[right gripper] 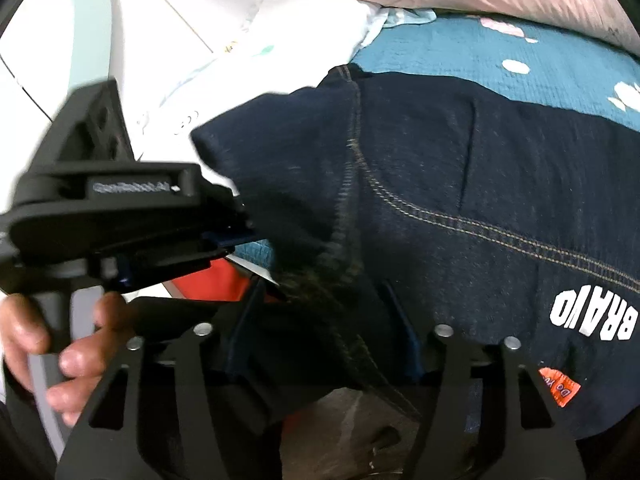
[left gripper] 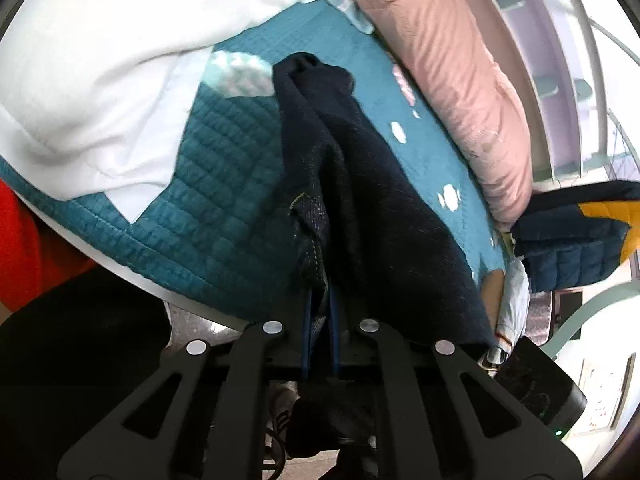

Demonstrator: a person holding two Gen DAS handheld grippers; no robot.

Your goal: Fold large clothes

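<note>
Pinching a fold of the dark jeans (left gripper: 360, 200), the left gripper (left gripper: 320, 312) sits at the bottom centre of its own view, its blue-edged fingers (left gripper: 308, 320) drawn together on the denim. From there the cloth runs up the middle of the frame, bunched and narrow at the top, over a teal quilt (left gripper: 224, 184) with white cloud shapes. A white duvet (left gripper: 100, 80) fills the upper left, a pink pillow (left gripper: 452, 72) the upper right, and a navy and yellow jacket (left gripper: 580, 232) lies at the right edge. A red patch (left gripper: 24, 240) shows at the far left.

In the right wrist view the jeans spread broad across the centre and right, tan stitching curving over them, white letters reading BRAVO (right gripper: 592, 316) at the lower right and an orange tag (right gripper: 560, 392) below that. The right gripper (right gripper: 324, 344) is at the bottom centre with its fingers (right gripper: 408, 340) standing apart; a ridge of denim with a seam lies between them, not squeezed. At the left of this view the left gripper appears from the side, blurred, held by a hand (right gripper: 60, 344) at the lower left, its tips closed on the jeans' edge.
</note>
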